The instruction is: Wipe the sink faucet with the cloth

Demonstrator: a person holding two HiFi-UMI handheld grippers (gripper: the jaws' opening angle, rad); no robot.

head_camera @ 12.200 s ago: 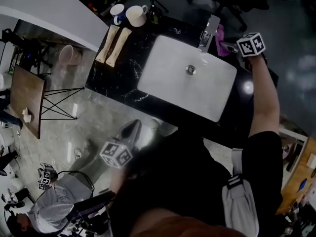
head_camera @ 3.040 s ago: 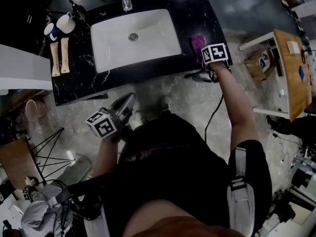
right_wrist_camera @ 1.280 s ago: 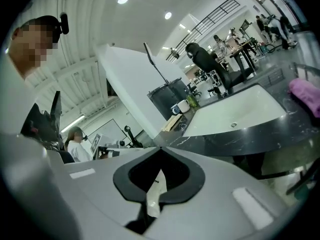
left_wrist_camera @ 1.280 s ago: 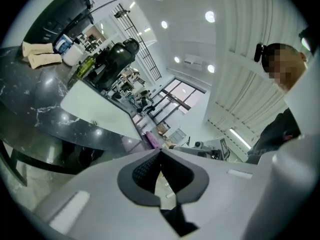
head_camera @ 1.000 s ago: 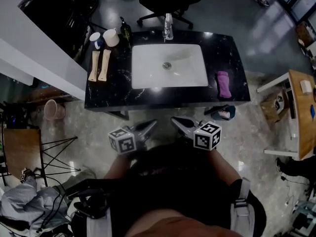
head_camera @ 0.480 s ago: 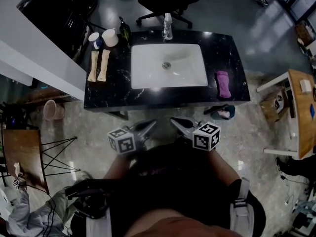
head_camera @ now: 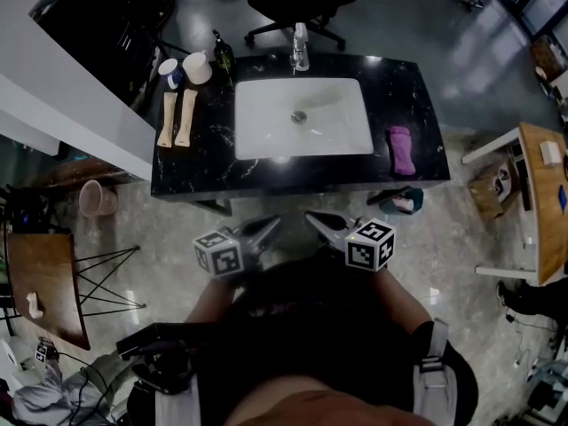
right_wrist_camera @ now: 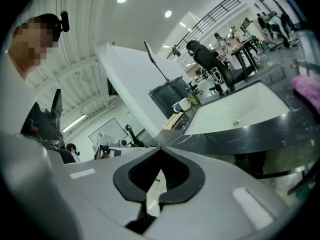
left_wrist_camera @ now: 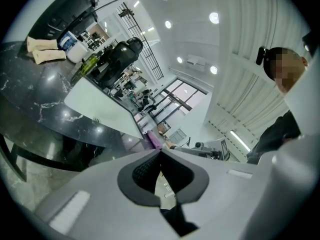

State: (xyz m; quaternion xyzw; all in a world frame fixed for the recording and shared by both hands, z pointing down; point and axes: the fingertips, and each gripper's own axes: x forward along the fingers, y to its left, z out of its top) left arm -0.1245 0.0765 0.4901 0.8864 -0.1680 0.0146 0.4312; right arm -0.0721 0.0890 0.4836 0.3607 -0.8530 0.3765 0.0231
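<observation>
The faucet (head_camera: 300,50) stands at the far rim of the white sink (head_camera: 266,140). The purple cloth (head_camera: 402,149) lies on the black counter (head_camera: 202,160), right of the basin. Your left gripper (head_camera: 269,224) and right gripper (head_camera: 312,217) are both closed on nothing, well short of the counter. Reach in without opening the jaws and you'll likely shove the cloth off the edge, or scrape bare jaws on the faucet.

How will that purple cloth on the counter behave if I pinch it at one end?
The purple cloth lies bunched in a soft, lumpy strip, so it will probably droop from the jaws rather than stay stiff. It looks light. On the glossy black counter, it may slide before a pinch bites.
</observation>
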